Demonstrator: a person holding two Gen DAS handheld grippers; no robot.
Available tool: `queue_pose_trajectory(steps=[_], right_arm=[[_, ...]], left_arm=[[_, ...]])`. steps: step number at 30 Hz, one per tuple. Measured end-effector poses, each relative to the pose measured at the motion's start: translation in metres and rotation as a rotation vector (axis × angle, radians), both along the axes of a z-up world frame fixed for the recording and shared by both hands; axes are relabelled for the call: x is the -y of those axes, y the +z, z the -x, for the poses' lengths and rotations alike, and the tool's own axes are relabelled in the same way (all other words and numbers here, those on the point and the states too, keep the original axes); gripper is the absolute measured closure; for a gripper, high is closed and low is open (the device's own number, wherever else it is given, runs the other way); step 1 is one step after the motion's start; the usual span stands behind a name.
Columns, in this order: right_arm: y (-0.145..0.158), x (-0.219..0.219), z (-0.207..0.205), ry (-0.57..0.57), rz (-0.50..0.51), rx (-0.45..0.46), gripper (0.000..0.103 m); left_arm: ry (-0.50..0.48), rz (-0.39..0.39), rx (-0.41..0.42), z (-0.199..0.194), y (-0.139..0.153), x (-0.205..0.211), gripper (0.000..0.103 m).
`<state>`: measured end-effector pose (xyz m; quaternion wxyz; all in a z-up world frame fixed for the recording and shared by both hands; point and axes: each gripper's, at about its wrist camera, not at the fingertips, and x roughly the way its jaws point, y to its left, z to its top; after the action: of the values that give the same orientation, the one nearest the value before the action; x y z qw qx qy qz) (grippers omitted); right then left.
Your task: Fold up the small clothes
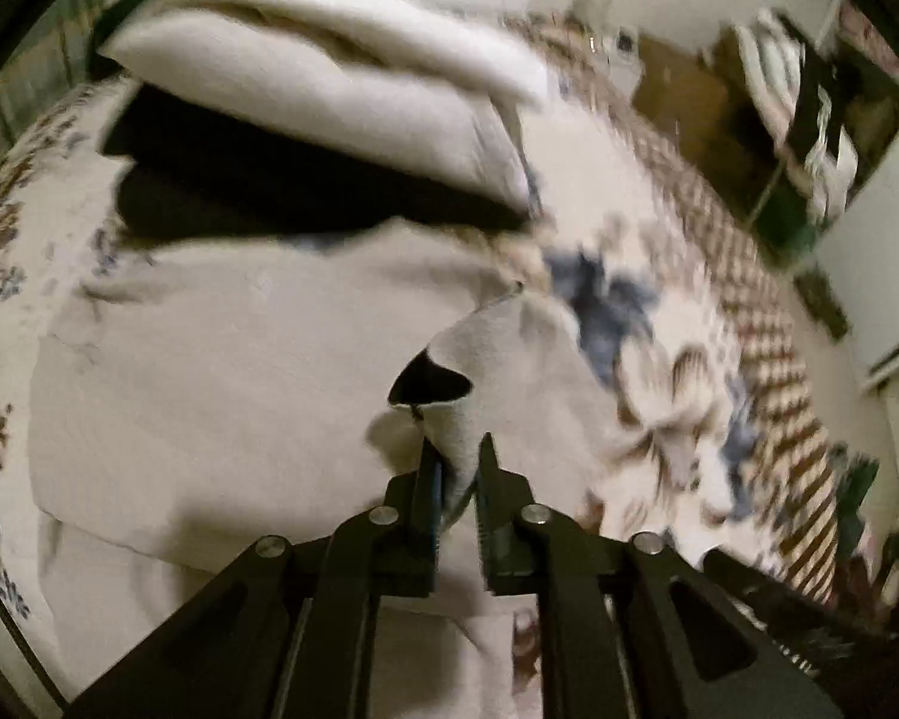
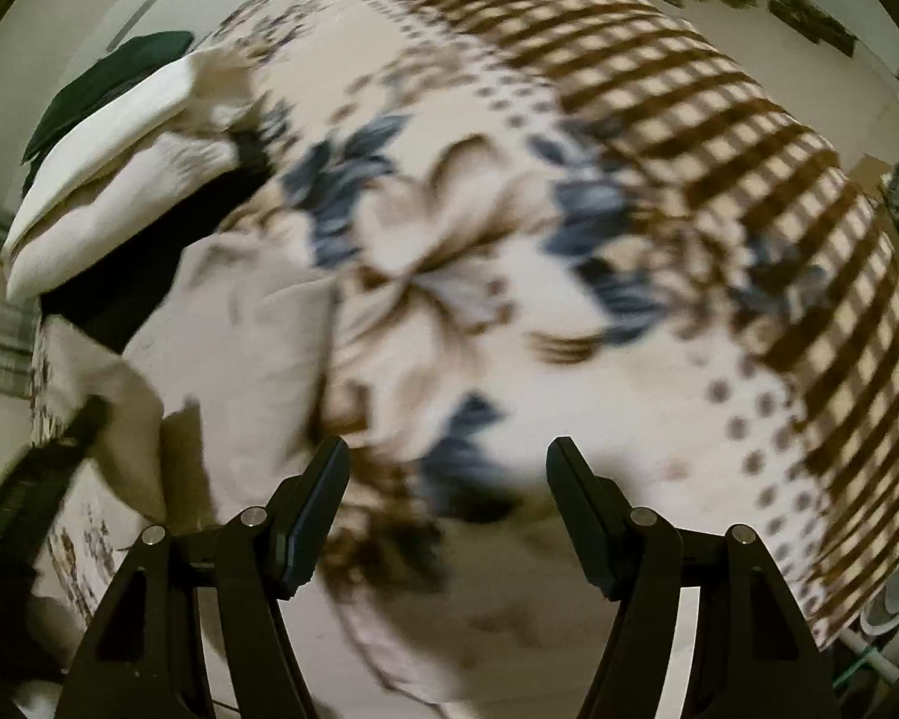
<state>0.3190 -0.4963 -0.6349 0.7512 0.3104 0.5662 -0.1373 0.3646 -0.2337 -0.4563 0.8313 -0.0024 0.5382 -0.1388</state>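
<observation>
Beige cloth (image 1: 222,371) lies spread on the floral bed (image 1: 659,198), one corner pinched in my nearly closed left claw (image 1: 458,449) mid-fold, while my right claw (image 2: 448,455) hangs wide and empty; next, I judge, carry that corner across and release.

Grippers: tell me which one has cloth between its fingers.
The left gripper: a corner of the beige garment is pinched between its nearly closed fingers. The right gripper stands wide open, holding nothing.
</observation>
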Motion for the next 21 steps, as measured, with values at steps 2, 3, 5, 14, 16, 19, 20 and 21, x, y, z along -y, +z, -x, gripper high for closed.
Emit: queue_pose_trajectory(steps=[2, 3, 5, 14, 16, 19, 20, 21], right_arm=[[-0.001, 0.009, 0.005, 0.004, -0.016, 0.004, 0.032], [-0.001, 0.012, 0.007, 0.007, -0.030, 0.005, 0.032], [0.004, 0.015, 0.010, 0.004, -0.078, 0.022, 0.030], [0.023, -0.038, -0.032, 0.087, -0.242, 0.063, 0.028], [0.014, -0.054, -0.047, 0.096, -0.249, 0.046, 0.028], [-0.010, -0.075, -0.068, 0.107, -0.229, -0.009, 0.039], [-0.018, -0.081, -0.074, 0.119, -0.229, -0.036, 0.052], [-0.024, -0.087, -0.077, 0.137, -0.218, -0.064, 0.087]], left_arm=[[0.000, -0.001, -0.054, 0.004, -0.006, 0.008, 0.083], [0.005, 0.010, -0.062, 0.005, -0.005, 0.005, 0.065], [0.029, 0.035, -0.056, 0.011, 0.003, -0.010, 0.038], [0.292, -0.096, 0.030, 0.003, 0.036, -0.157, 0.017], [0.331, -0.151, 0.011, -0.007, 0.024, -0.184, 0.017], [0.351, -0.183, -0.012, -0.016, 0.005, -0.207, 0.017], [0.351, -0.192, -0.026, -0.021, -0.003, -0.211, 0.017], [0.345, -0.194, -0.044, -0.026, -0.012, -0.215, 0.017]])
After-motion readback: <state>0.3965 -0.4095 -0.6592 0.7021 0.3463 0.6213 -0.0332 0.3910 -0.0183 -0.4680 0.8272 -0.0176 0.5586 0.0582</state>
